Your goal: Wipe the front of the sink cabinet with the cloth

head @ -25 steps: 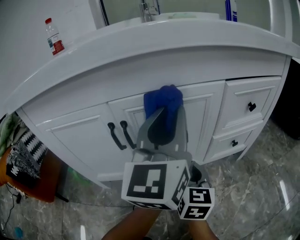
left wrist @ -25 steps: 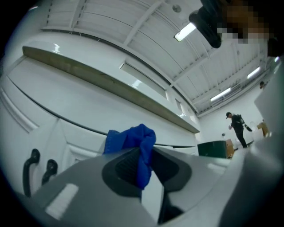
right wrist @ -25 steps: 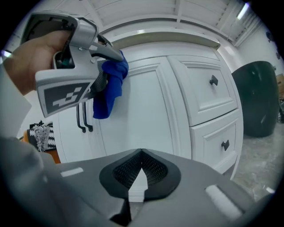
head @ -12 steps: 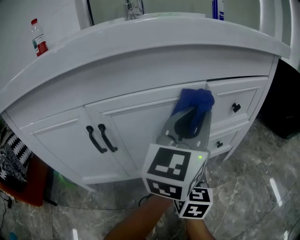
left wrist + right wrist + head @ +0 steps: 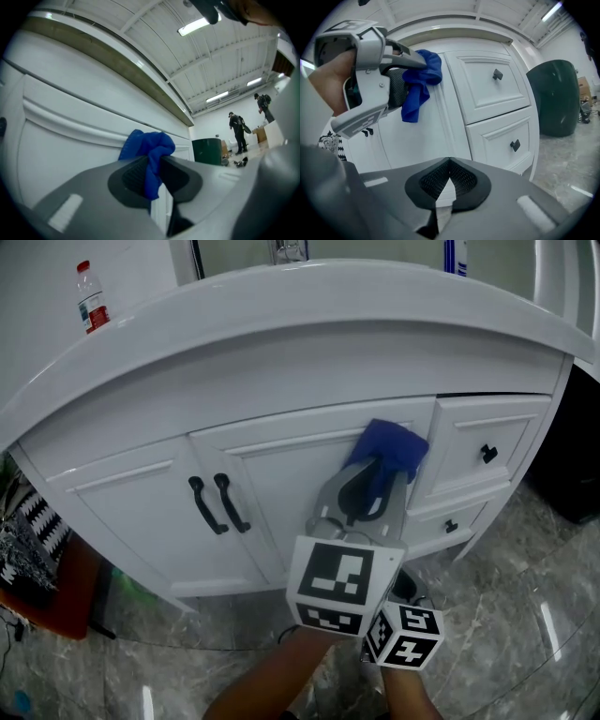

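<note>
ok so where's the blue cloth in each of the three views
Head view: blue cloth right of centre, pinched in the left gripper.
Left gripper view: cloth at centre, between the shut jaws.
Right gripper view: cloth upper left.
Shared landmark: the white cabinet door behind it.

The head view looks down at the cabinet front [image 5: 281, 474] from above. Both gripper views sit close; all 3 show the cloth [image 5: 389, 451].

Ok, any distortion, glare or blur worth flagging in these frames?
Head view: sharp, but the countertop bows from the lens and light streaks glare on the floor. Left gripper view: heavy fisheye, black corners, blue cloth in focus. Right gripper view: same dark corners, drawers crisp.
</note>
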Available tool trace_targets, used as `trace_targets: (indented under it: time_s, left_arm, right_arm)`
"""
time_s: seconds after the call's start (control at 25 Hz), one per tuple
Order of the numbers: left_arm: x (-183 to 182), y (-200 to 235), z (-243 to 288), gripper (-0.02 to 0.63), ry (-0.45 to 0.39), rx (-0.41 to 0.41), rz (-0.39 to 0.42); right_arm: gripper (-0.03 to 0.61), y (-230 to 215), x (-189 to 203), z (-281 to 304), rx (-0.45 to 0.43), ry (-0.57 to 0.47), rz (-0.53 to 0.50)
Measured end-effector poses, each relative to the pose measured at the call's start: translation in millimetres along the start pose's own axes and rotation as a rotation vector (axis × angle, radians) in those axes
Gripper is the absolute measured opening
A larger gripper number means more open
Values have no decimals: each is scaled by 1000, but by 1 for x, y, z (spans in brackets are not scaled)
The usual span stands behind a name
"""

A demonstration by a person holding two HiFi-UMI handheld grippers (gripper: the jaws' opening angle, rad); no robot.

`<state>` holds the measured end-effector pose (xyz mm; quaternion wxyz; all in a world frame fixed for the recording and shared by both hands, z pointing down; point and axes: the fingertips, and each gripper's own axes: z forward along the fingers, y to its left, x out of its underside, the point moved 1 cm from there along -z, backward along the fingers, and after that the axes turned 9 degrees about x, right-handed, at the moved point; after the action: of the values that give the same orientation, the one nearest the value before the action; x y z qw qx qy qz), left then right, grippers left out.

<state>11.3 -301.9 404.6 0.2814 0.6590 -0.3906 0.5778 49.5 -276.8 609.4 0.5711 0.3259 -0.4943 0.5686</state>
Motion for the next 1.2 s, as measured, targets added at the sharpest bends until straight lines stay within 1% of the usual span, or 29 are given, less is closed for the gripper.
trace_targets:
  time_s: [0.16,0.32,0.44,0.52,0.68,0.8,0.92,1.0,1.12,1.2]
  left_arm:
    - [3,14,-18,67,-2,-48,17]
    - [2,32,-43,67,-9,-109,23]
    - [-1,51,-69,67,-15,-171,40]
    - [-2,63,-85,67,-16,-209,33]
    - [-4,83,-115,67,-13,-278,18]
    - [-9,92,-135,67,3,-301,41]
    - [-17,100,-157,67,-5,-328,66]
    - [-20,105,-167,67,-5,-338,72]
    - [-21,108,-173,69,8,-328,84]
    - [-25,110,-182,67,1,-336,89]
  right_arm:
    - [-3,1,-7,-3,8,-30,11]
    - [-3,13,-7,-5,-7,-35,15]
    - [-3,27,-5,-6,-27,-39,23]
    - [-3,38,-3,-5,-45,-34,25]
    - [-3,62,2,-4,-75,-25,60]
    - [-3,83,9,-3,-97,-17,78]
    - [-3,102,14,-3,-121,-10,84]
    - [-3,109,16,-2,-131,-9,80]
    - [-3,114,19,-1,-132,-4,87]
    - [-3,118,21,-1,-133,-1,90]
